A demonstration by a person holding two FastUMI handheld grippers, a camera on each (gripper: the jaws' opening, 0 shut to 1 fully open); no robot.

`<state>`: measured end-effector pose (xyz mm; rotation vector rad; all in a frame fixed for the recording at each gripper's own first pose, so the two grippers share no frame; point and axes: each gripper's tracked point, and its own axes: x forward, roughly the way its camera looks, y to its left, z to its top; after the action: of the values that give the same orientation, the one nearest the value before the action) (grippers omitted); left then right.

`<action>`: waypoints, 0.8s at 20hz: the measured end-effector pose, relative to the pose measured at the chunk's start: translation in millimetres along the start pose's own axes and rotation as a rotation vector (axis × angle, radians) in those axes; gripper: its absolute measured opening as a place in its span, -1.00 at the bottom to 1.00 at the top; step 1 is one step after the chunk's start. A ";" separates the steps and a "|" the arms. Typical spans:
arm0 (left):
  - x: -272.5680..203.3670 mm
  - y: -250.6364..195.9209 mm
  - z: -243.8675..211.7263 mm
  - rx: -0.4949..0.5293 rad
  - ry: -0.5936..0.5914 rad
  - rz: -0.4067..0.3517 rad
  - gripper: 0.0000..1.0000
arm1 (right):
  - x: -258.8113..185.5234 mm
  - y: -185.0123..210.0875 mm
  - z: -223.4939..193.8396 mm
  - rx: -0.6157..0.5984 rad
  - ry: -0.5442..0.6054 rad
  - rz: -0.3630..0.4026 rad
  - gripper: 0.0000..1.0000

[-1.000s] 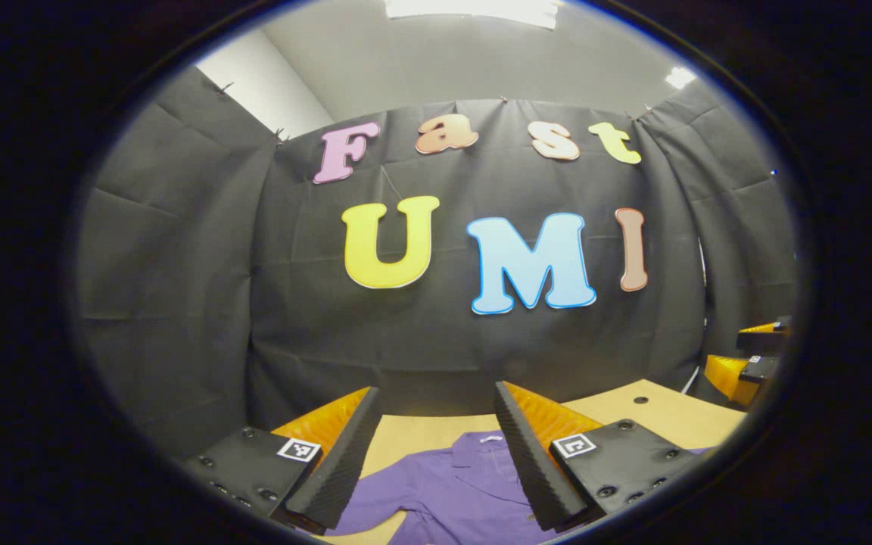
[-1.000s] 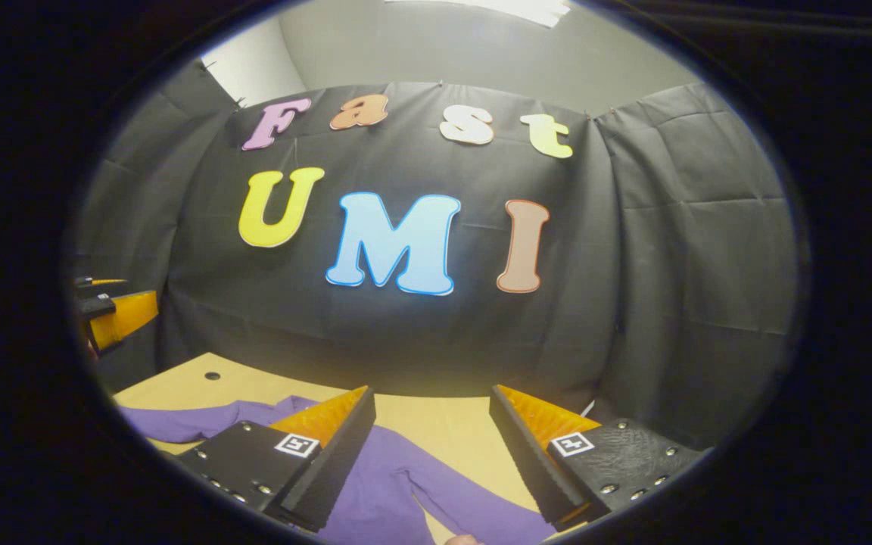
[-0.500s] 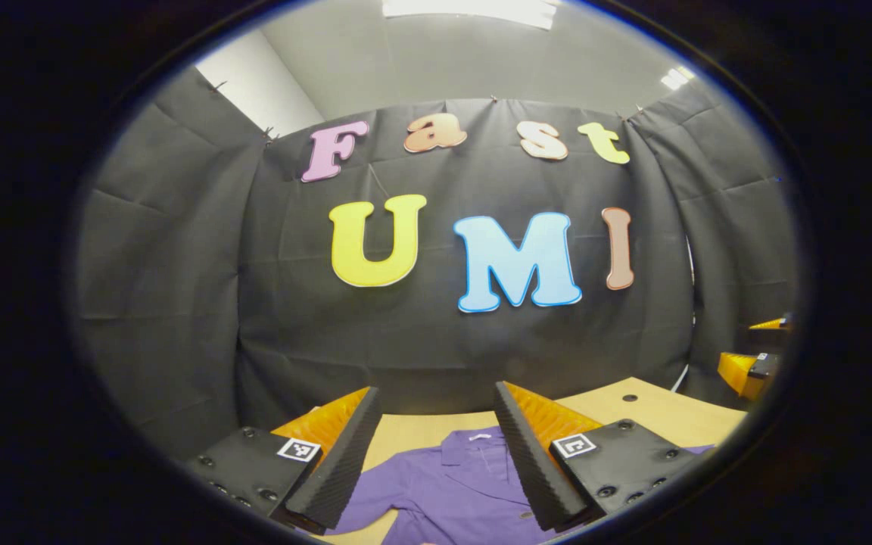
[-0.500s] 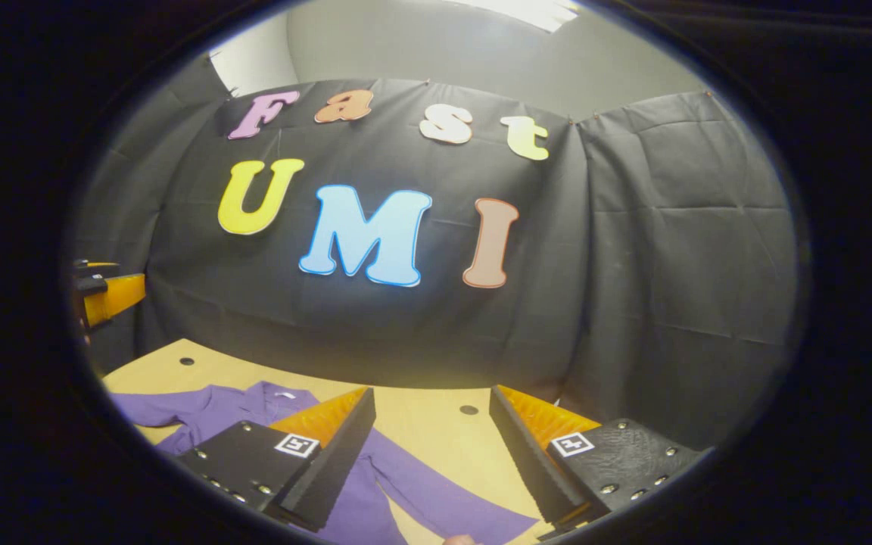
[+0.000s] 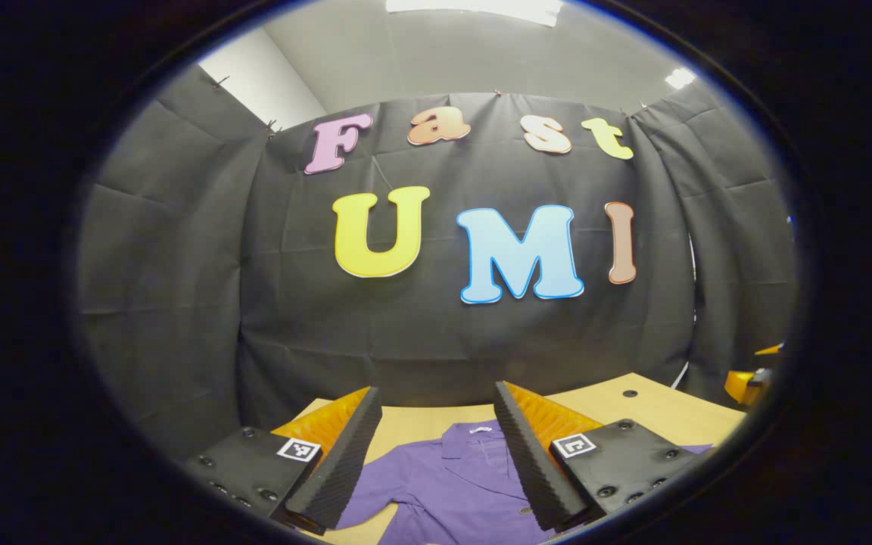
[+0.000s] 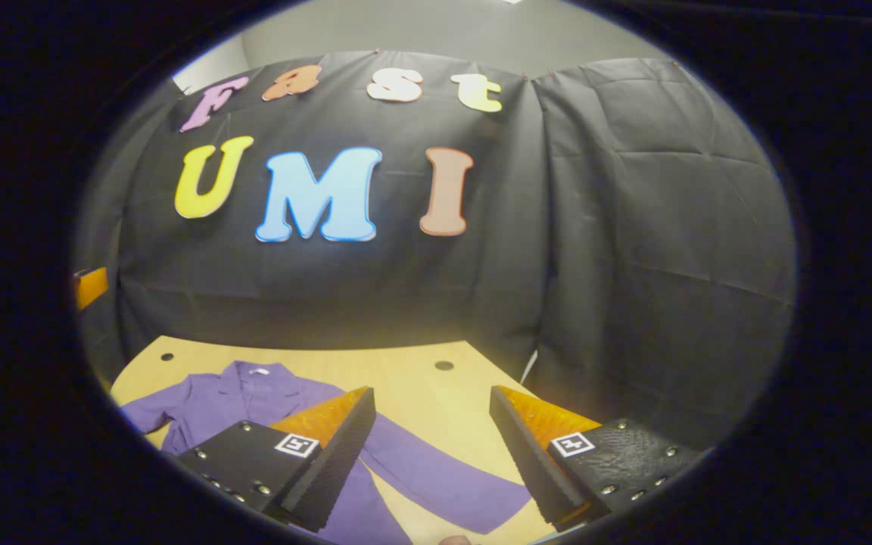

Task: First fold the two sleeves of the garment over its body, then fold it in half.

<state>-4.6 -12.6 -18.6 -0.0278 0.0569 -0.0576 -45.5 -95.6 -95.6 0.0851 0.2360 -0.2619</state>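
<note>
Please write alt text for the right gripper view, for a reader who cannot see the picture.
A purple collared long-sleeved garment lies flat on a light wooden table, one sleeve stretched out unfolded toward the open right gripper, which hangs above it holding nothing. Creased black cloth wall stands behind the table.

purple garment [image 6: 254, 397], tan table [image 6: 406, 378]

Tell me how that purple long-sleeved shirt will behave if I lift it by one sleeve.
The purple long-sleeved shirt lies flat and thin on the light wooden table, so it likely drapes limp rather than holding shape. Its spread-out sleeve would probably rise first, dragging the body after. It looks light and unlikely to slip from ridged fingers.
</note>
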 end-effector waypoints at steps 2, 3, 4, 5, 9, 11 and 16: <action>-1.0 3.9 -3.8 -0.008 0.004 0.011 0.92 | 5.0 -22.5 -27.5 -0.004 0.071 -0.060 0.94; -0.5 5.5 -5.0 -0.009 0.009 0.018 0.92 | 8.1 -33.4 -41.5 0.000 0.110 -0.091 0.92; 0.4 7.6 -5.7 -0.008 0.011 0.023 0.92 | 10.2 -43.1 -56.5 0.007 0.147 -0.121 0.94; 1.3 9.9 -6.5 -0.006 0.013 0.028 0.92 | 12.6 -50.5 -72.8 0.020 0.191 -0.141 0.94; 1.0 15.2 -7.4 -0.002 0.018 0.041 0.92 | 20.7 -71.3 -138.1 0.092 0.363 -0.210 0.92; 1.8 13.3 -9.8 -0.001 0.025 0.039 0.92 | 24.1 -78.0 -160.8 0.140 0.426 -0.227 0.92; 4.1 6.5 -9.1 0.008 0.029 0.033 0.92 | 35.9 -86.1 -197.9 0.274 0.539 -0.257 0.92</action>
<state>-0.6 -6.5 -28.1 -0.0179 0.0857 -0.0255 -78.2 -164.8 -300.5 0.4010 0.7487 -0.5251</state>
